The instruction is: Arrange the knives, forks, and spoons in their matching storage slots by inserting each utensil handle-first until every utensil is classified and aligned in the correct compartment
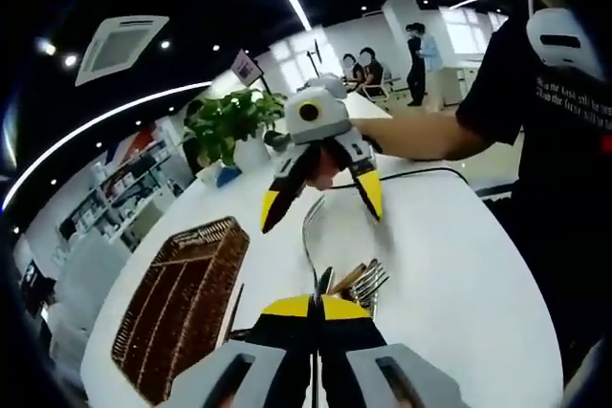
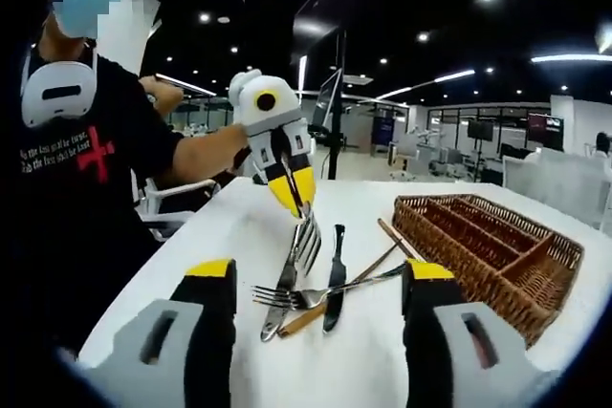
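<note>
My left gripper (image 1: 316, 306) is shut on a metal fork (image 1: 309, 236) that points away over the white table. Opposite it my right gripper (image 1: 323, 205) hangs open above the table, nothing between its yellow tips. In the right gripper view my right gripper (image 2: 317, 274) stands wide open over a loose pile: a knife (image 2: 335, 274), a fork (image 2: 287, 295) and wooden-handled pieces (image 2: 368, 265). Beyond the pile, my left gripper (image 2: 296, 200) is shut on the fork (image 2: 304, 239). The wicker tray (image 2: 507, 279) with long slots lies at the right.
The wicker tray (image 1: 182, 303) lies left of the utensil pile (image 1: 359, 284) on the round white table (image 1: 449, 265). A potted plant (image 1: 229, 121) stands at the far edge. The person's body is at the table's side. Desks and people are far behind.
</note>
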Demonstrator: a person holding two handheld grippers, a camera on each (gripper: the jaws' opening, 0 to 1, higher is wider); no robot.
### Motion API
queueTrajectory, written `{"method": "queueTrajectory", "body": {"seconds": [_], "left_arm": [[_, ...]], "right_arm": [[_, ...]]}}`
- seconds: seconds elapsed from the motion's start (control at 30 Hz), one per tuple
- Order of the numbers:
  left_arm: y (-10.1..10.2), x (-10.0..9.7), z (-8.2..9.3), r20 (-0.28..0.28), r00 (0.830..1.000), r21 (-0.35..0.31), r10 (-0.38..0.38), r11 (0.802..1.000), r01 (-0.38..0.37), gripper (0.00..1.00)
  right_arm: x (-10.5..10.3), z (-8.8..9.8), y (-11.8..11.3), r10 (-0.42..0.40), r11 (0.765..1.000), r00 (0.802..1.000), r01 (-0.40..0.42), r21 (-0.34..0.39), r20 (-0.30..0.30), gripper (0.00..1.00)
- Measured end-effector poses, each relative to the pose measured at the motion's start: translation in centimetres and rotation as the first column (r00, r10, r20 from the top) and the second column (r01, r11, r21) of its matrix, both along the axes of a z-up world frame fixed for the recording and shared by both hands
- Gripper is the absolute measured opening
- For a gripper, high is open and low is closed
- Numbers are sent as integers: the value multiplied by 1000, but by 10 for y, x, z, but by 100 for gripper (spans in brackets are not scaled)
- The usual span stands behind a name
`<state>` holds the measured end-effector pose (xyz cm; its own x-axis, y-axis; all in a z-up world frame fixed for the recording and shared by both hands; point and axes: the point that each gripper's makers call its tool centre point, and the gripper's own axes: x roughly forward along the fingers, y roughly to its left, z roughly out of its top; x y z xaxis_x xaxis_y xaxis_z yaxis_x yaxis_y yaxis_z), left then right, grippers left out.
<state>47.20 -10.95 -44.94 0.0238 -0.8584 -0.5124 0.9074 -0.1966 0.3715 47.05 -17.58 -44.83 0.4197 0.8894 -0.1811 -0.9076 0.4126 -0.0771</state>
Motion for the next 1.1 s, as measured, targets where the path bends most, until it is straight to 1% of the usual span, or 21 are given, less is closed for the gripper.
{"method": "queueTrajectory", "body": {"seconds": [0.07,0.13,0.23,0.37,0.43,0.47,0.5,0.53,0.6,0.63,0.7,0.73,0.8,0.83,0.87,0.9,0.93,1.0,1.03,1.07,1.1], "left_arm": [[2,4,5,-5,1000,-9,6,1000,-6,0],[4,6,9,-15,1000,-14,13,1000,-14,0],[6,8,17,-29,1000,-23,10,1000,-11,0],[6,9,28,-24,1000,-33,-2,999,1,0],[4,11,34,-14,1000,-36,-6,999,6,0],[4,12,35,-12,1000,-34,-8,999,7,0],[3,14,38,-8,1000,-32,-7,999,6,0],[2,16,39,-7,1000,-29,-3,1000,3,0],[2,18,42,-4,1000,-29,-7,1000,7,0],[1,18,43,-7,1000,-31,-7,999,7,0],[0,21,46,-2,1000,-37,-3,999,3,0],[0,22,46,0,1000,-35,-1,999,1,0],[0,24,46,0,1000,-34,-1,999,1,0],[-1,25,46,0,1000,-33,-1,999,1,0],[-1,27,46,5,1000,-29,0,1000,0,0],[-1,28,45,8,1000,-25,-1,1000,2,0],[0,29,44,12,1000,-21,-2,1000,2,0],[0,29,44,10,1000,-16,1,1000,0,0],[1,31,44,-1,1000,-10,8,1000,-8,0],[1,32,44,-1,1000,-10,9,1000,-9,0],[1,32,45,1,1000,-12,9,1000,-9,0]], "right_arm": [[5,4,-5,-31,999,1000,31,22,-3,93],[8,6,-9,-49,998,999,49,38,-9,99],[15,6,-16,-91,996,996,91,26,-3,99],[26,11,-30,-160,986,987,160,45,-8,99],[34,8,-42,-217,976,976,217,15,1,99],[43,7,-52,-275,961,961,275,-14,24,99],[49,9,-60,-315,948,948,316,-18,47,99],[53,11,-65,-344,939,938,345,-2,41,99],[57,22,-74,-379,923,925,377,77,12,99],[63,28,-85,-421,903,907,418,100,17,99],[70,33,-102,-487,872,871,481,93,64,99],[71,35,-104,-498,866,865,491,95,67,99],[68,40,-107,-512,856,857,503,122,56,99],[65,43,-107,-506,856,862,496,145,40,99],[65,44,-108,-507,855,861,498,145,33,99],[65,44,-110,-515,851,856,506,144,36,99],[65,44,-111,-525,846,850,515,138,50,99],[65,43,-112,-531,845,845,522,120,58,99],[67,38,-114,-551,833,833,546,87,56,99],[69,36,-116,-566,824,822,562,71,55,99],[72,29,-122,-599,801,799,598,35,51,99]]}}
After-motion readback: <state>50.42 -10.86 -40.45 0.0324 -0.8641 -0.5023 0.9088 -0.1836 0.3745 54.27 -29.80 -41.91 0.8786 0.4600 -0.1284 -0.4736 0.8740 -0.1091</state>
